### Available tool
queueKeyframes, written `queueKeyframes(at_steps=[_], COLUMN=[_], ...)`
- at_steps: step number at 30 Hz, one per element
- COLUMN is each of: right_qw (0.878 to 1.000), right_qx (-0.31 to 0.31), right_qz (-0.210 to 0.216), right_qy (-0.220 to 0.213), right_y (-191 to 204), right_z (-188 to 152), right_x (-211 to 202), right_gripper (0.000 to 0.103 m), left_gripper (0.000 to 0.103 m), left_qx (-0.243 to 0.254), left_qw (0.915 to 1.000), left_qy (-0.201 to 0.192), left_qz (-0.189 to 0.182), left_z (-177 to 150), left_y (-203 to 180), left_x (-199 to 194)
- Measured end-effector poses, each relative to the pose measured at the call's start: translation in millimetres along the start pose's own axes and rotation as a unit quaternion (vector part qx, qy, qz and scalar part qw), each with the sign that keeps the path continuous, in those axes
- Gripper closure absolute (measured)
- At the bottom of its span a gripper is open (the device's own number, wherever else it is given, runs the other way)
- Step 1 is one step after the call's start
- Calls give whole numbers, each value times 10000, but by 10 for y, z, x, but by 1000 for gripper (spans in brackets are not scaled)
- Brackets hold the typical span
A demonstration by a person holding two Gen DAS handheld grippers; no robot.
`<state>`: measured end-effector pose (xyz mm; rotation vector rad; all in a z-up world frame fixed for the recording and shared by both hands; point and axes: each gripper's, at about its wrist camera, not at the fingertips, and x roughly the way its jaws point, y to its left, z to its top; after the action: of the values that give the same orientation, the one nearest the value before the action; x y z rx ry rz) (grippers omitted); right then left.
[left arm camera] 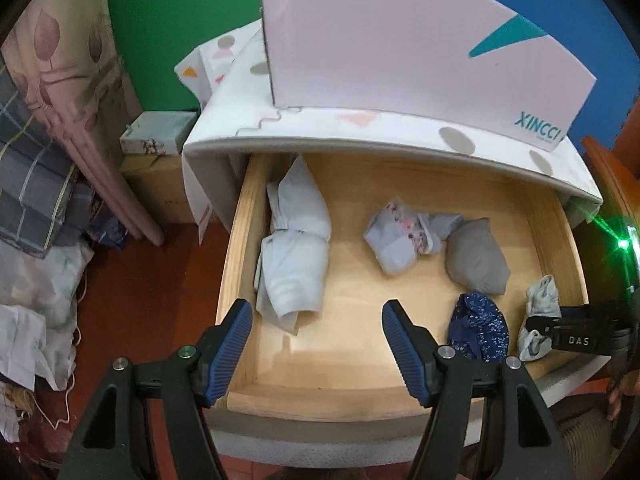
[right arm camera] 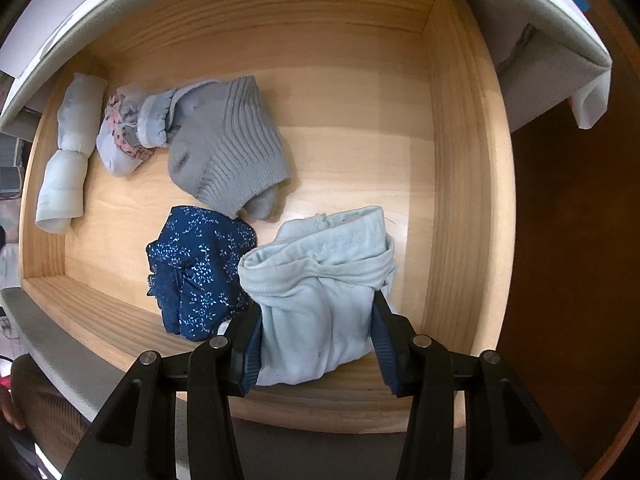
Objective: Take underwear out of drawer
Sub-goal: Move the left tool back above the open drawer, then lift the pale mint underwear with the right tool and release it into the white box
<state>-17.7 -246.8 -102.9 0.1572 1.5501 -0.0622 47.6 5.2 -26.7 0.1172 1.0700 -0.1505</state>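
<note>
Pale blue underwear (right arm camera: 320, 300) is bunched at the drawer's (right arm camera: 460, 160) front right corner, pinched between the right gripper's (right arm camera: 316, 340) jaws from above. Navy floral underwear (right arm camera: 200, 272) lies just beside it. The left gripper (left arm camera: 318, 344) is held spread and empty, farther off, over the drawer's front edge.

This is a bedroom in a home. An open wooden drawer (left arm camera: 400, 184) holds rolled and folded clothing: a pale blue bundle (left arm camera: 292, 240), grey socks (left arm camera: 476, 256), dark blue floral underwear (left arm camera: 478, 330). The white cabinet top (left arm camera: 360, 128) above it carries a pink box (left arm camera: 400, 40). To the left hang a leaf-print curtain (left arm camera: 60, 60) and checked bedding (left arm camera: 28, 168), with crumpled fabric on the red-brown floor (left arm camera: 140, 300). The far walls are painted green and blue.
</note>
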Motion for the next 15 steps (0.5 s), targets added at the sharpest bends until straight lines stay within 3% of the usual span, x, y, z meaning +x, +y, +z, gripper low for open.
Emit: queueKeyframes(at_steps=[4,15], right_qw=[9998,9993], right_qx=[40,10], right_qz=[-1,5], right_qy=[-176,-368], right_y=[3,20], right_z=[-53,-90], right_x=[-79,-217], right_gripper=[59,59], left_gripper=[34,34], left_qx=[-24,-320], left_qw=[9997,9991], left_qy=[-203,-196], left_qz=[163,216], left_z=[-30,-48], left_y=[12,140], left_x=[-47,-43])
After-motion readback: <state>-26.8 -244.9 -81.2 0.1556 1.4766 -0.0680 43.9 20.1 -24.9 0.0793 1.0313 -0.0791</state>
